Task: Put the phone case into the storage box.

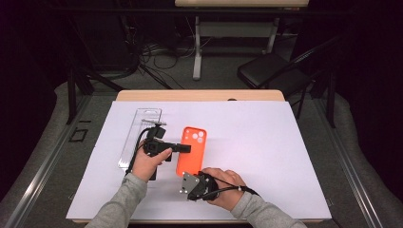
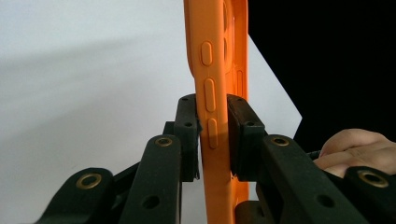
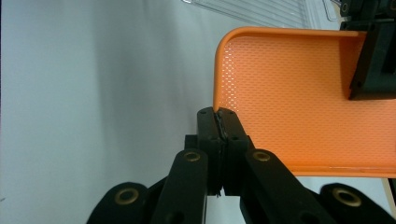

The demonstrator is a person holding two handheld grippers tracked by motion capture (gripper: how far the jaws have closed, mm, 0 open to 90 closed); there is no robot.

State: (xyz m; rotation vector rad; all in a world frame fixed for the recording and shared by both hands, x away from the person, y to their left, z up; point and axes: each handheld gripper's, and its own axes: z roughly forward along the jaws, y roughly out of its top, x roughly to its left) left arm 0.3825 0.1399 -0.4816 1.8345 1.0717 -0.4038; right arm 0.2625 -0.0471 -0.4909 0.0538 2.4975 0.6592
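My left gripper (image 1: 183, 148) pinches the side wall of the orange soft-plastic phone case (image 1: 191, 149), which lies mid-sheet on the white paper mat (image 1: 266, 156), probably to steady it. My right gripper (image 3: 218, 112) has its jaws pressed together on the case's near end wall, likely to flex it. The clear plastic packaging tray (image 1: 142, 121) lies left, out of the way.

Grey sleeves cover both forearms down to the wrists. The left tongs (image 1: 183, 148) are black, with a black cable looping off the body. The right tongs (image 1: 186, 186) carry a grey three-cornered plate dotted with small dark screw holes — their cable crosses the wrist. Seen close, the black linkage arms have brass-ringed pivots and small screw holes in the pads (image 2: 187, 135).
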